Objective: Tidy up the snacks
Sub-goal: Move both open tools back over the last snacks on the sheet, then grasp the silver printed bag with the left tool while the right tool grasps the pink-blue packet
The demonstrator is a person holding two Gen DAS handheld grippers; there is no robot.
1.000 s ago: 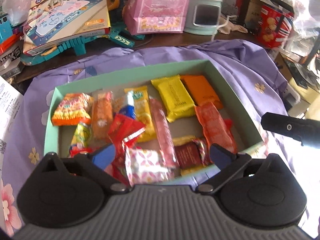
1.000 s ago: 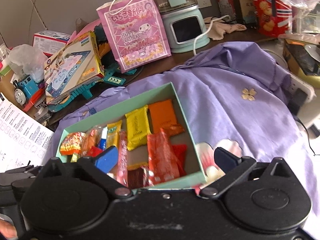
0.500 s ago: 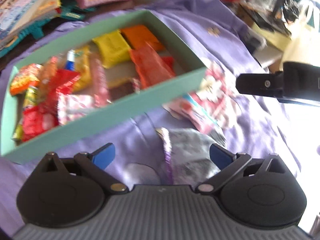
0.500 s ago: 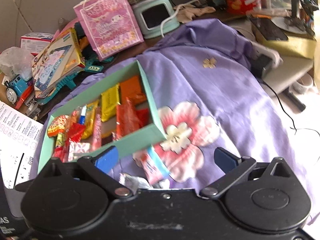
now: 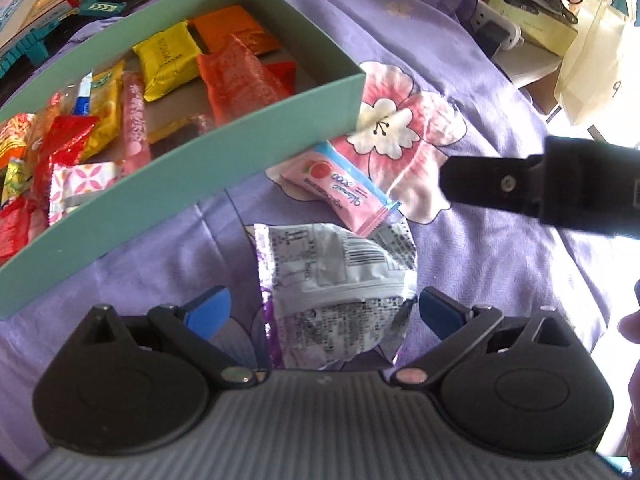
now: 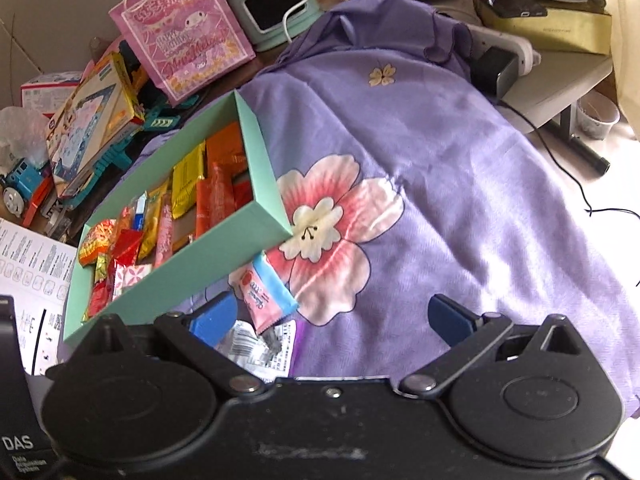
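Shallow mint-green cardboard box (image 5: 224, 148) at left, full of wrapped snacks. Just beside its near wall: pink candy packet (image 5: 340, 188) overlapping crumpled silver foil wrapper (image 5: 332, 284), both on purple floral cloth (image 6: 460, 184). Left gripper (image 5: 324, 308) spread w/ wrapper betw. its fingers, not pinching. Right gripper (image 6: 334, 314) spread, empty.

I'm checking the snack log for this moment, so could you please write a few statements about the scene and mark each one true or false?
1. The silver packet lies between the open fingers of the left gripper. True.
2. The pink packet is inside the green box. False: it lies on the purple cloth beside the box.
3. The right gripper is shut on a snack. False: it is open and holds nothing.
4. The box holds a yellow packet. True.
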